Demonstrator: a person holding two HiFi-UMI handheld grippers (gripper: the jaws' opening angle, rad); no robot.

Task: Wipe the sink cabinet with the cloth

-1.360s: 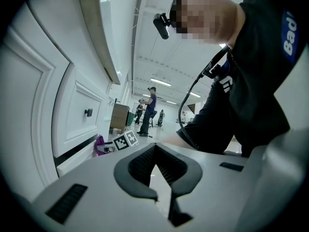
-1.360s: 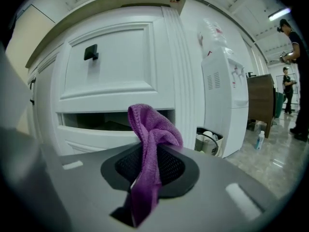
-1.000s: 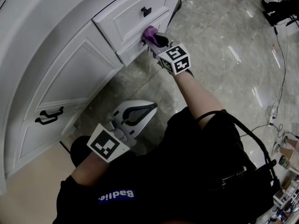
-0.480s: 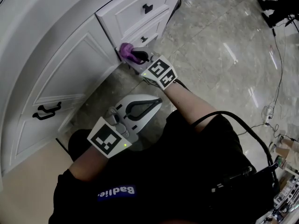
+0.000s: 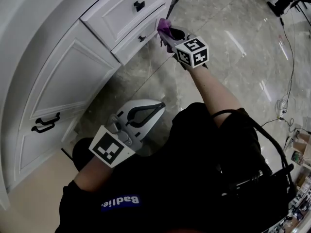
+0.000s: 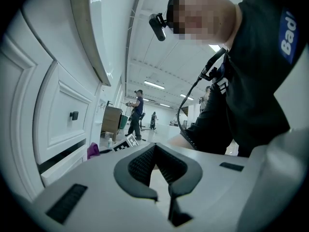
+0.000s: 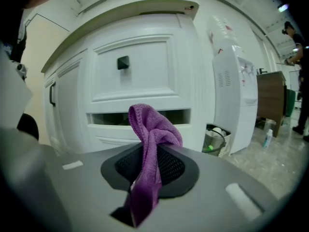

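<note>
- Purple cloth [image 7: 153, 129] pinched mid-fold between the pads of the right tongs [image 7: 149, 178], bunched head standing proud of the tips, loose tail hanging back through the jaws.
- In the head view, held at twelve o'clock, right by the end of the lower drawer [image 5: 131, 42] of the white sink cabinet [image 5: 73, 81]; touching or just short, impossible to tell.
- Left tongs [image 5: 156, 107] pressed together on nothing, low at seven o'clock, well apart from the cabinet.
- By the look of it soft, light and limp: nothing to break, but liable to fold over, drag or work loose under rubbing.
- Best gripped deep across the bunch, with a fat wad beyond the tips for pressing flat on the panels.
</note>
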